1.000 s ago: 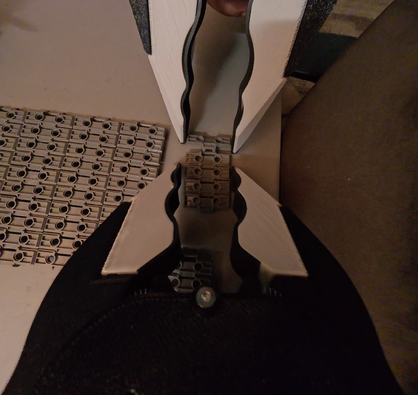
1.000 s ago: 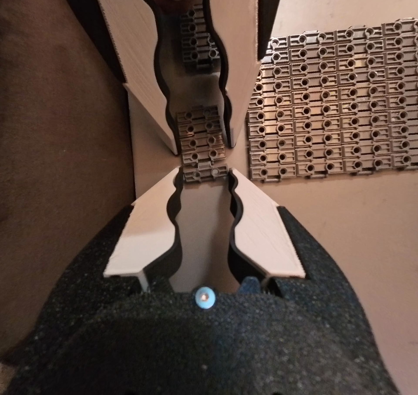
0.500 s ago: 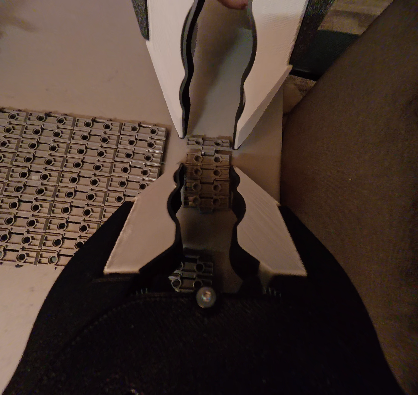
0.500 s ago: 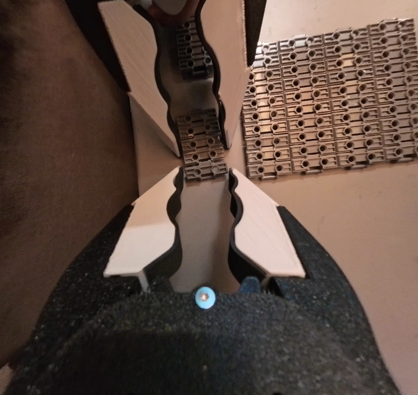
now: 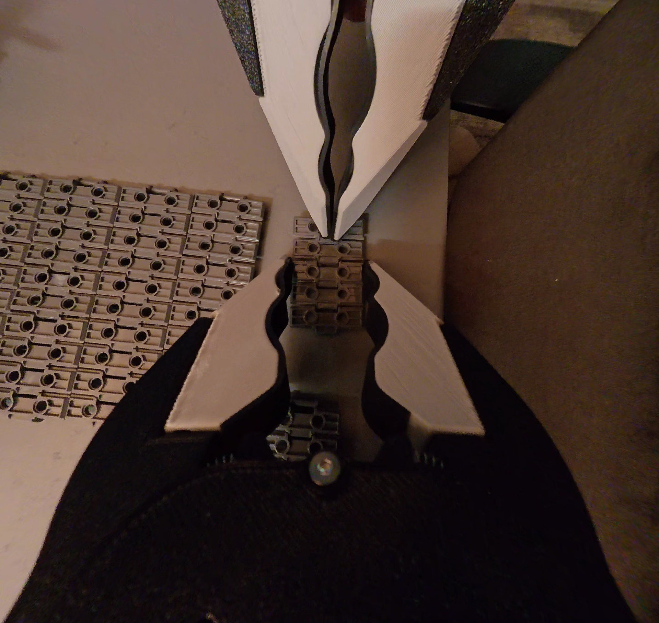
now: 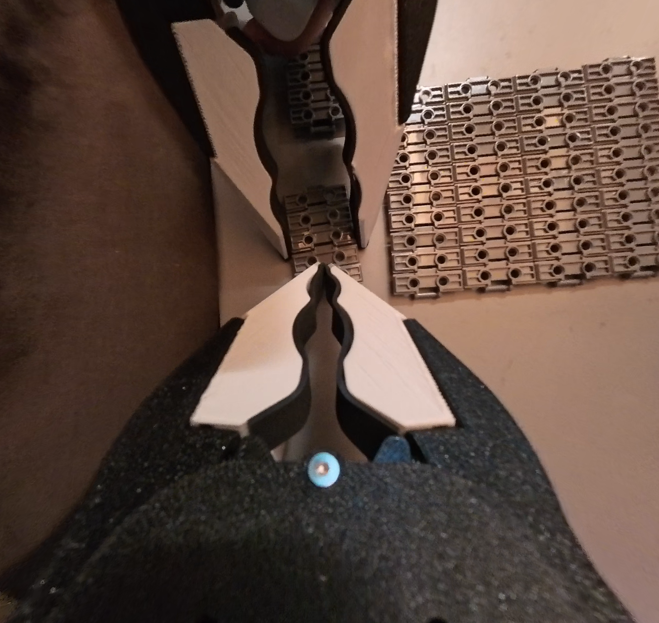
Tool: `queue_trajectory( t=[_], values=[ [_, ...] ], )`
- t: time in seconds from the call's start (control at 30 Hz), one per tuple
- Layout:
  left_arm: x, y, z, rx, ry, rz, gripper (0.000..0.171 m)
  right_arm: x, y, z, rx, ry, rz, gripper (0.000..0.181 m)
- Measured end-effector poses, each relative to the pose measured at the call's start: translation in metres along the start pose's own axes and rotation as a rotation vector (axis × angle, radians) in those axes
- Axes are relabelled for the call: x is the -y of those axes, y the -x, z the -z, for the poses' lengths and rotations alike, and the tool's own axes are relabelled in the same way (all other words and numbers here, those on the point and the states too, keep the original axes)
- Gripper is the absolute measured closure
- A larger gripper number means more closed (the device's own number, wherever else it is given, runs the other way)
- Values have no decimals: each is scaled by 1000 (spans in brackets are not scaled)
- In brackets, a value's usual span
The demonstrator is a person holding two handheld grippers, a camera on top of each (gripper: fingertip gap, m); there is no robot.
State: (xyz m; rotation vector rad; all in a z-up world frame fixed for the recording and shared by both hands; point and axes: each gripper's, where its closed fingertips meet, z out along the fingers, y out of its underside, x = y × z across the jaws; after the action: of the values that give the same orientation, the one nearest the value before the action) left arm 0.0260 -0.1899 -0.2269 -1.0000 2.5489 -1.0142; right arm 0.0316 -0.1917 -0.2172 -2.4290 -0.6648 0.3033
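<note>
A short strip of grey link pieces lies on the beige table. My left gripper is shut on it, with a pad against each long side. It shows the same in the right wrist view, where the left gripper clasps the strip. My right gripper is shut, tips together with nothing between them, at the strip's end link. In the left wrist view it comes in from the top. A second short grey strip lies near the left gripper's base.
A large mat of joined grey link pieces lies flat on the table beside the strip, and shows in the right wrist view. A brown upholstered surface runs along the table's edge close to both grippers. My two grippers' fingertips are within a few centimetres of each other.
My right gripper's fingers stood open on either side of the strip's end link. They have now closed tip to tip over it. My left gripper has kept its hold on the strip.
</note>
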Motion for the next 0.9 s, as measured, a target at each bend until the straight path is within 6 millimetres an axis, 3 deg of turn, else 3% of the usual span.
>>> queue_trajectory(
  t=[0.17, 0.7, 0.9],
  values=[
    [0, 0, 0, -7, -6, 9, 134, -3, 0, 0, 56, -1, -145, 181],
    [0, 1, 0, 1, -4, -1, 134, -4, 0, -3, 73, 66, -198, 181],
    [0, 0, 0, -7, 2, 13, 134, -3, 1, -1, -32, 24, -142, 181]
  ],
)
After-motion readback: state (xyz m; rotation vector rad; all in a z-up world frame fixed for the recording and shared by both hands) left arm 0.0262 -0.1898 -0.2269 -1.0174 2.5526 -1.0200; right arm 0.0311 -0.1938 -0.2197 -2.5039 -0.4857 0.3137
